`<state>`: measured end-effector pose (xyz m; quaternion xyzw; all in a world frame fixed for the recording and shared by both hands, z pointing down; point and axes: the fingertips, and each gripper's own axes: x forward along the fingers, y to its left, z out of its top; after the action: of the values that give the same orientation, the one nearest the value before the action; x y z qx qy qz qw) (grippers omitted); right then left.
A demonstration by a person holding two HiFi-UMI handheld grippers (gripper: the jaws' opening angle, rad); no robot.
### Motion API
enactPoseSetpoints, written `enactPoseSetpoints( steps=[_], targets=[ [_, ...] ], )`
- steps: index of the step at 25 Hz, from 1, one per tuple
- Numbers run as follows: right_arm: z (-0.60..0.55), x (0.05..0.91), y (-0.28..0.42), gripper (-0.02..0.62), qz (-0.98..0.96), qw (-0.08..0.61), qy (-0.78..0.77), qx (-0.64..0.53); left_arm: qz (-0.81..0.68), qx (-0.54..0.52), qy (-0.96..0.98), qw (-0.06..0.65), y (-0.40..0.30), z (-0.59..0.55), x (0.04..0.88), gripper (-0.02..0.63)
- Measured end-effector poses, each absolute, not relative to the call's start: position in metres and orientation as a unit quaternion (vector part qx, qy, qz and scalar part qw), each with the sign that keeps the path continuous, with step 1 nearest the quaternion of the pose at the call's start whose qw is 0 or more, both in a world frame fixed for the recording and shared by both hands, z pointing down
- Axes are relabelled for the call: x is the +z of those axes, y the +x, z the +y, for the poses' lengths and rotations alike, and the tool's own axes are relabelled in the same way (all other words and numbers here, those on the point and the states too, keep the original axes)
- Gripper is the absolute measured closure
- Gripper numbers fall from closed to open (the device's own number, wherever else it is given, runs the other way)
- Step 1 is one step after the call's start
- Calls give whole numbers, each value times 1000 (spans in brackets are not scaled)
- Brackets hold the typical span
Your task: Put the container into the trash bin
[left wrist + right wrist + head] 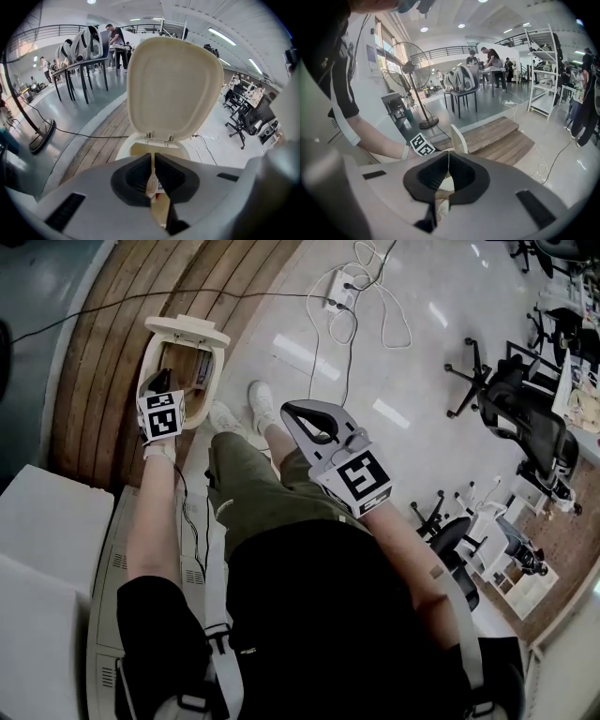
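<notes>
Left tongs [153, 158] closing on nothing; right tongs [448, 157] clenched, empty. Container [201, 371] looks dropped in trash bin [148, 352] below left tongs (partly hidden). Risk: left tongs clip the raised lid [173, 89] just ahead, tipping the bin.

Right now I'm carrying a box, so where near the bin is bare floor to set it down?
Bare: the wooden planks left of the trash bin, up to the black cable; and the pale floor between the shoes and the office chairs. Crowded: around the power strip, where white cables loop.
</notes>
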<state>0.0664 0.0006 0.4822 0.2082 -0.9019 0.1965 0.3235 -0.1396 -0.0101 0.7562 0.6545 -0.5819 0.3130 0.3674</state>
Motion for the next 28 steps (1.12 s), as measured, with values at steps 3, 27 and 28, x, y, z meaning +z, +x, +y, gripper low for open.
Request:
enactPoseSetpoints(
  steps=[3,27,28],
  targets=[
    [2,476,63,580,-906,317,201,195,-588,310,650,368,-141,-4,742,595],
    [-7,425,33,580,-937,278,123,173,-665,189,651,313,-127,8,554,598],
    [-8,422,32,580,-938,276,119,171,-668,185,650,310,-128,9,546,598]
  ],
)
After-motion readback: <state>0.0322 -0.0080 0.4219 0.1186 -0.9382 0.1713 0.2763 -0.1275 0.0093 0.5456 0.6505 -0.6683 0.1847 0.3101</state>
